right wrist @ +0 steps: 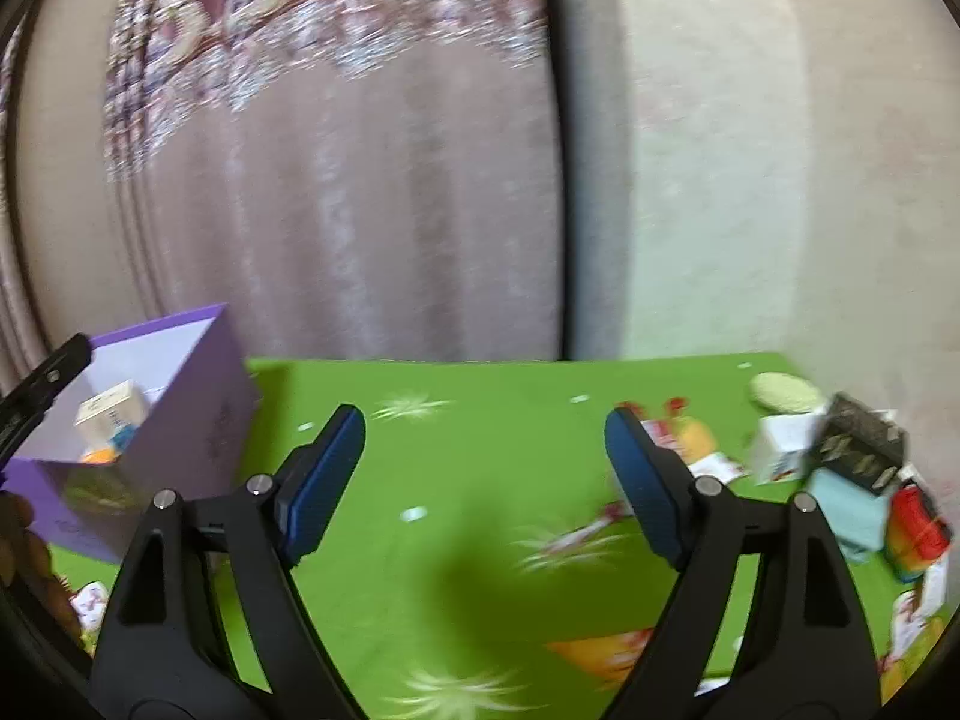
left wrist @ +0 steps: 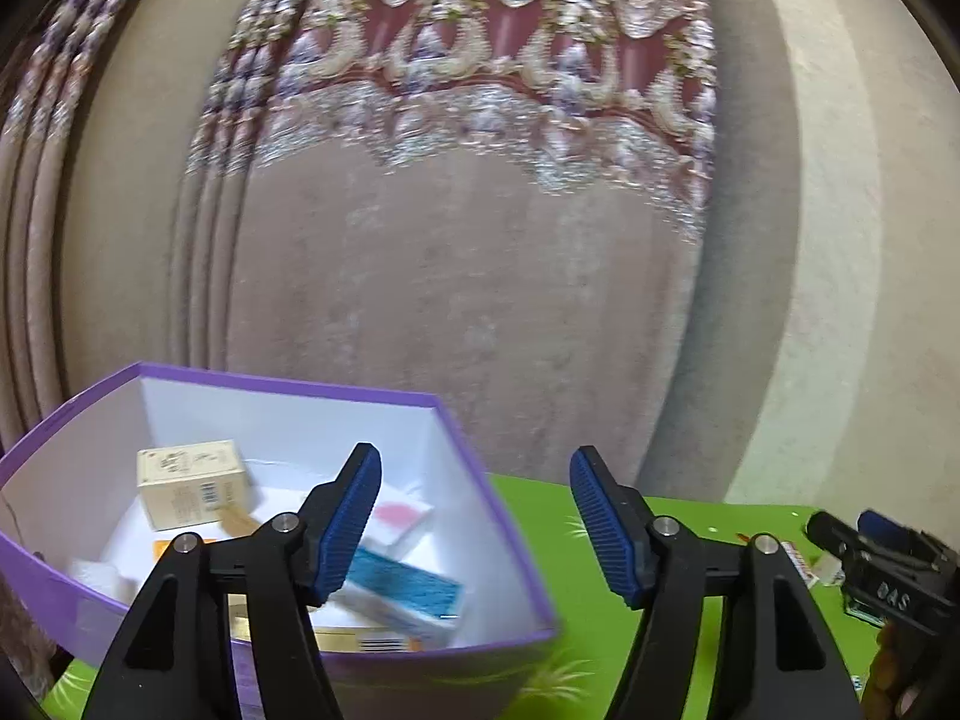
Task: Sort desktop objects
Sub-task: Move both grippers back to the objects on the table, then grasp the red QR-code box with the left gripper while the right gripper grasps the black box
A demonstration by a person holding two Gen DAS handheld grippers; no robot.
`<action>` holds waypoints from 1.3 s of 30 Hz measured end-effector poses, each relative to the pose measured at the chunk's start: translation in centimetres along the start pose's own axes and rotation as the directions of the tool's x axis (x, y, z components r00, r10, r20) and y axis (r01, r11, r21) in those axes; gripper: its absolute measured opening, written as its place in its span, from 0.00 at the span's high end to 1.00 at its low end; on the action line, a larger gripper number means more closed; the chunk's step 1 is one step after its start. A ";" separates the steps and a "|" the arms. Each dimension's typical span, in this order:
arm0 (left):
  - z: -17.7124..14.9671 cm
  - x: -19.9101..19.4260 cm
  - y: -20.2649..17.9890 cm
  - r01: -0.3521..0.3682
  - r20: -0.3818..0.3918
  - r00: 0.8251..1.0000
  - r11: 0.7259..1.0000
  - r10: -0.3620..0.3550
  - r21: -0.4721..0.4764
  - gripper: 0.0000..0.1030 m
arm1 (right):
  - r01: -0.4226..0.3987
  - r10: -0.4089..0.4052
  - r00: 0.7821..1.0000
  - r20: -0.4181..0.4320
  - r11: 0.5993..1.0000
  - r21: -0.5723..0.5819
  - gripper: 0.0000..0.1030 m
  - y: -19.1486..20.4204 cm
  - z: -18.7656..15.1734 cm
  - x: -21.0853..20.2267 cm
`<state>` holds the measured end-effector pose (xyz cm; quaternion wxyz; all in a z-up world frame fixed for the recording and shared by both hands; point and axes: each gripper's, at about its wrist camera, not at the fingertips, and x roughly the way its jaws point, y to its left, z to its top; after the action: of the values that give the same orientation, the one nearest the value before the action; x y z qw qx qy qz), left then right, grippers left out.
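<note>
1. Tablecloth: bright green with pale starburst prints, covering the table; patterned pink curtain and a pale wall behind.
2. Purple box, white inside, sits at the table's left end; I see a cream carton and a blue-and-white carton lying in it.
3. Loose clutter of small boxes crowds the right end, blurred.
4. My left gripper hangs spread wide, empty, over the box's right edge.
5. My right gripper is likewise released, empty, above bare cloth.
</note>
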<state>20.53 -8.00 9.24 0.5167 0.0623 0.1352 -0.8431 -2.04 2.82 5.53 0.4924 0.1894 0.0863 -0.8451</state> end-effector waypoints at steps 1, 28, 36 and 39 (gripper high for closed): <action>0.0 0.0 -0.9 0.016 -0.002 1.000 1.000 -0.016 0.010 0.34 | 0.011 -0.011 1.000 0.006 1.000 -0.002 0.18 -0.7 0.2 -0.1; -8.8 8.9 -24.3 0.312 -0.379 0.878 0.950 -0.292 -0.008 0.25 | 0.042 -0.099 0.984 -0.150 0.937 -0.346 0.15 -18.9 -0.7 4.0; -11.7 12.1 -28.9 0.292 -0.478 0.846 0.955 -0.236 0.045 0.25 | 0.024 -0.082 0.967 -0.240 0.971 -0.236 0.15 -22.5 -1.4 5.8; -12.4 13.0 -29.7 0.287 -0.500 0.839 0.955 -0.213 0.075 0.26 | 0.002 -0.050 0.967 -0.250 0.982 -0.189 0.15 -23.0 -1.2 5.6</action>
<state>-12.24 -2.74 -0.94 0.3452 0.2919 0.2055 -0.8680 -24.13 10.24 1.23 0.4818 0.2475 0.2303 -0.8084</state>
